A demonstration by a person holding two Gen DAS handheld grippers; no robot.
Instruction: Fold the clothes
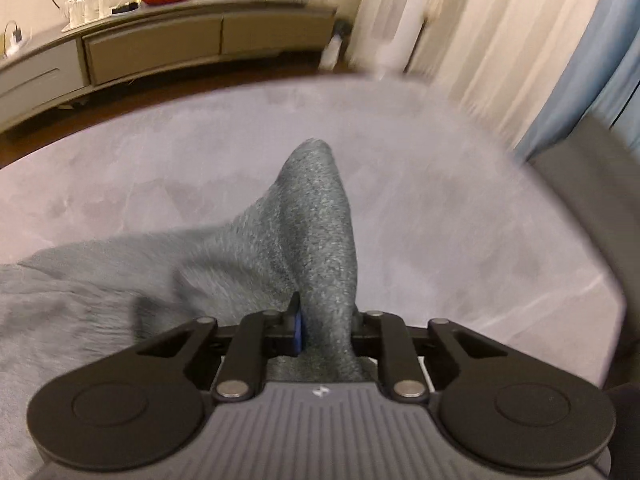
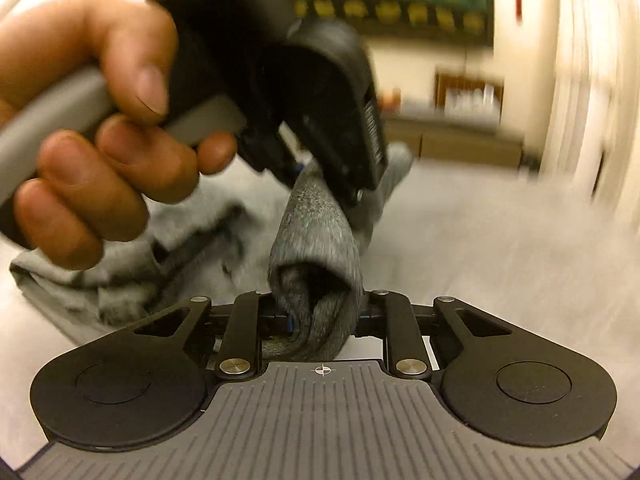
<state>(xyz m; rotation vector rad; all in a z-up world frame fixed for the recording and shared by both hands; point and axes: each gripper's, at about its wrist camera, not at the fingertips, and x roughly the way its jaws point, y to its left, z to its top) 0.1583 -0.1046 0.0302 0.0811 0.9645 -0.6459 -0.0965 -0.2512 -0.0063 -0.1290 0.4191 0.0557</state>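
The left gripper (image 1: 326, 332) has its 2 jaws drawn in narrow and pinched on a band of the grey knit garment (image 1: 316, 236), which runs up out of the jaws and away from the camera to a rounded tip above the pale bedspread (image 1: 460, 216). The right gripper (image 2: 320, 320) is likewise nearly closed, clamped on a rolled, bunched fold of the same garment (image 2: 316, 240), the cloth filling the gap between its jaws.

Only the right wrist view shows the 2 tools together: the left gripper (image 2: 316, 168) sits just ahead and above, its dark body tilted downward, with the person's left hand (image 2: 92, 136) wrapped round its grey handle. A short span of knit stretches between the 2 grips, and the rest of the garment lies crumpled on the bed to the left, under that hand.

Only the left wrist view shows the garment spreading in a wide slack sheet toward the lower left, and beyond the bed a low grey cabinet (image 1: 152, 48) carrying glassware and a red bowl, with pale curtains (image 1: 500, 32) at the right. Both views are blurred toward the edges.
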